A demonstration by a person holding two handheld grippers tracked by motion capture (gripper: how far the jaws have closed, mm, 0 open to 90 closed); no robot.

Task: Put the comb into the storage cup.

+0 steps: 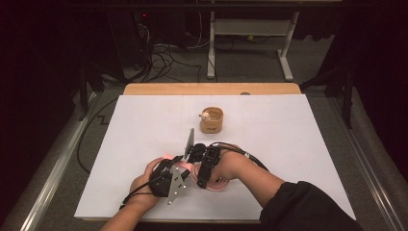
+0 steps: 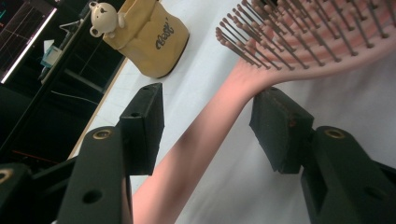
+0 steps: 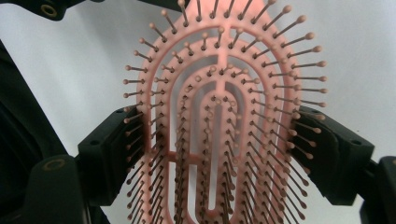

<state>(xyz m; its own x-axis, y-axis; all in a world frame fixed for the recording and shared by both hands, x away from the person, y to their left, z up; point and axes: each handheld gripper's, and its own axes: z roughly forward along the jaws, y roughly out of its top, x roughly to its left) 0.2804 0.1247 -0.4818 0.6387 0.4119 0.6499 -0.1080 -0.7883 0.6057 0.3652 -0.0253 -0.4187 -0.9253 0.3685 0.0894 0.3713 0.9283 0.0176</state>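
Near the counter's [image 1: 144,125] front edge, right gripper [image 3: 219,154] clamps the pink hairbrush [image 3: 219,116] head; left gripper [image 2: 205,133] stands open around its handle.

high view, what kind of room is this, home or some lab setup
Most likely a lab or recording setup, not a home: a table covered in plain white, loose cables on grey carpet behind it, dark curtains around, and a lit monitor beside the table.

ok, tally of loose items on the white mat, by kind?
Pink hairbrush: 1, head between the right gripper pads, handle between the open left gripper jaws.
Tan pouch with a bear figure on its rim: 1.
Total: 2.
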